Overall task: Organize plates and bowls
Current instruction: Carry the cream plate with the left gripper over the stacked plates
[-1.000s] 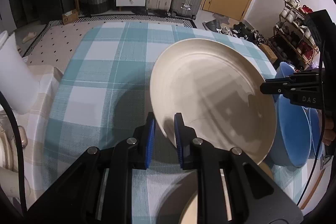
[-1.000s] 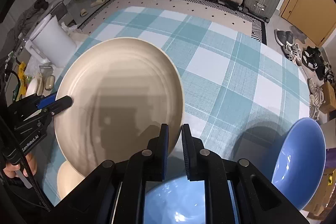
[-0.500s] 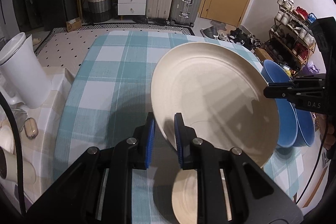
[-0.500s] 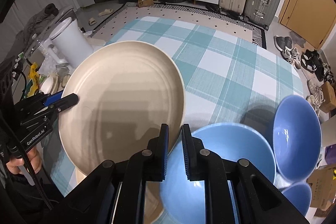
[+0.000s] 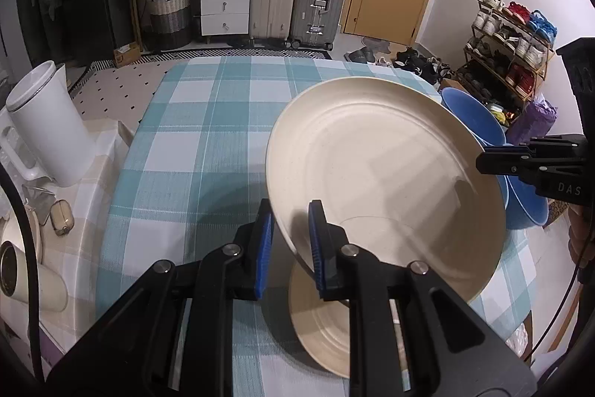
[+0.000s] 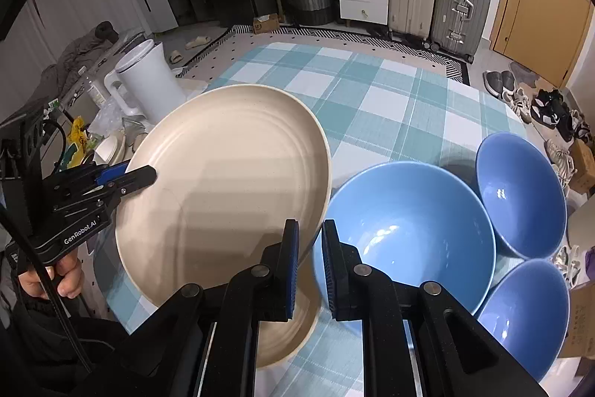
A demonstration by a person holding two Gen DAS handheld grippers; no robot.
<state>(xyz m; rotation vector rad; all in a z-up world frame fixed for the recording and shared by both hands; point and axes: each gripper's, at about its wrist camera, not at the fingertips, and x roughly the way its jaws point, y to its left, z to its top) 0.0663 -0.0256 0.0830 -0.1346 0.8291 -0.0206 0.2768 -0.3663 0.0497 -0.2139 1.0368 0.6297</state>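
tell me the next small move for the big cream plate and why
Probably lower the large cream plate onto the smaller cream plate lying on the checked tablecloth beneath it. Both the left claw and right claw grip its rim at opposite edges, and it sits tilted above that plate.

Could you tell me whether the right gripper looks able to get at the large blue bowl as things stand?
Probably not right away: the right gripper is shut on the rim of the cream plate, shared with the left gripper. The large blue bowl sits just beside it, nothing covering it.
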